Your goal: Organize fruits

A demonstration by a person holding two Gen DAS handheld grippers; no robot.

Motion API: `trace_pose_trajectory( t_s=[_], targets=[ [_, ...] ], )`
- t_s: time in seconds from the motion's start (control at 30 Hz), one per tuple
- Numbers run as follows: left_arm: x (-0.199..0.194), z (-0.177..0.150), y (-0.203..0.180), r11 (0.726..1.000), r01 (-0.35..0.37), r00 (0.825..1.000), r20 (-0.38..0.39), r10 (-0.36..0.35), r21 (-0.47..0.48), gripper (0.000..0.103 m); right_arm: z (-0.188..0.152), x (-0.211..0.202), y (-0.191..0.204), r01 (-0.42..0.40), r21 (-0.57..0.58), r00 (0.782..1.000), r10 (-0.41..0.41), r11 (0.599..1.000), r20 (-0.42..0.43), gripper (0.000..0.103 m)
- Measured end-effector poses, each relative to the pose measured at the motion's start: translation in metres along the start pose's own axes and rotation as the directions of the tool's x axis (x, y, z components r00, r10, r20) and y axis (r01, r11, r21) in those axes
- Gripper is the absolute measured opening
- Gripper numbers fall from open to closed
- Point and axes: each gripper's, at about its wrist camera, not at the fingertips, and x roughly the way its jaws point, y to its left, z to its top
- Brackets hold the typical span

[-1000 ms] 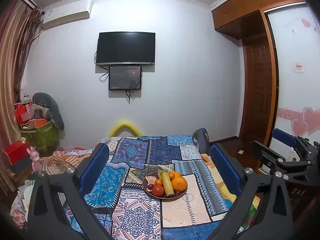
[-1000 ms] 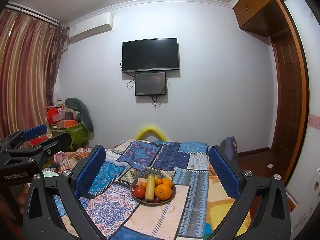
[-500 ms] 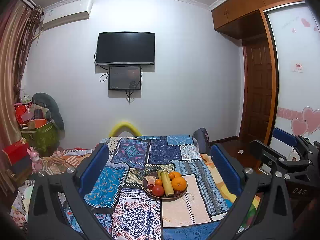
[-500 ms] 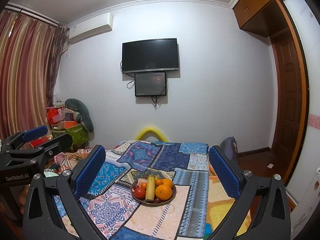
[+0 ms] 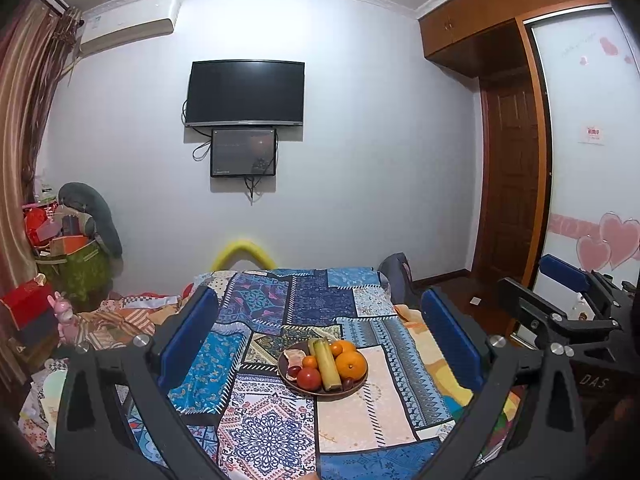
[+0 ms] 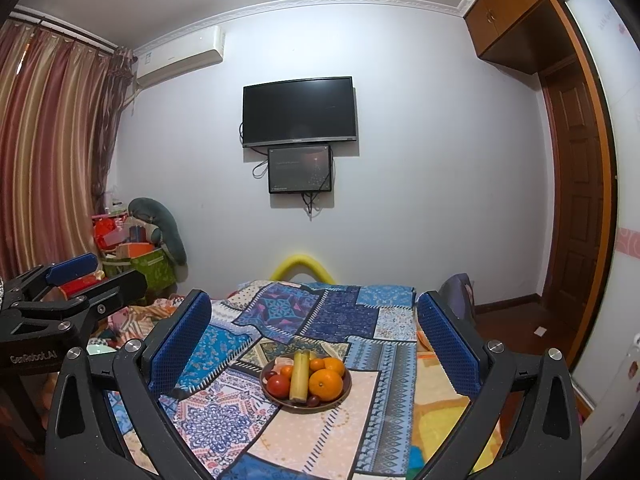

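Nearest to me, my left tool (image 5: pixel 320 344) and my right tool (image 6: pixel 314 344) both hang with their blue-padded fingers spread wide and nothing between them, well short of the fruit. Over the last second almost nothing has changed: the fruit lies the same, and my left view has not shifted (the other tool's arm in my right view has crept up a little). I take that as a pause with both tools idle, which would fit either a dish waiting to be sorted or one already arranged.

Beyond the fingertips, on the patchwork quilt of blue, pink and cream panels (image 5: pixel 256 424), sits the round dark brown dish (image 6: pixel 305 405) holding all the fruit I can see. Its front half carries a red tomato (image 6: pixel 279 385), a large orange (image 6: pixel 326 385) and a small dark plum (image 6: pixel 313 400). Between tomato and orange lies the long yellow-green stalk (image 6: pixel 300 374), its long axis running away from me towards the wall, near end at the dish's front rim. Smaller oranges sit behind.

Farther off, a black wall television (image 6: pixel 299 111) hangs on the pale wall.
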Motion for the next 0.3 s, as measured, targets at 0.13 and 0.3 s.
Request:
trace_pose_trajectory(
  t_s=[0.13,0.3],
  targets=[
    [0.0005,-0.0005,0.0003,1.000,0.000,1.000,-0.005,0.000,0.002,0.103,-0.0009,0.0006,-0.0015,0.004,0.005,1.000,-0.004,1.000,-0.004,0.103],
    [0.0027,-0.0013,-0.0008,1.000,0.003,1.000,-0.009,-0.003,0.003,0.103,-0.0005,0.0020,-0.0033,0.006,0.010,1.000,-0.006,1.000,-0.008,0.103]
  ],
)
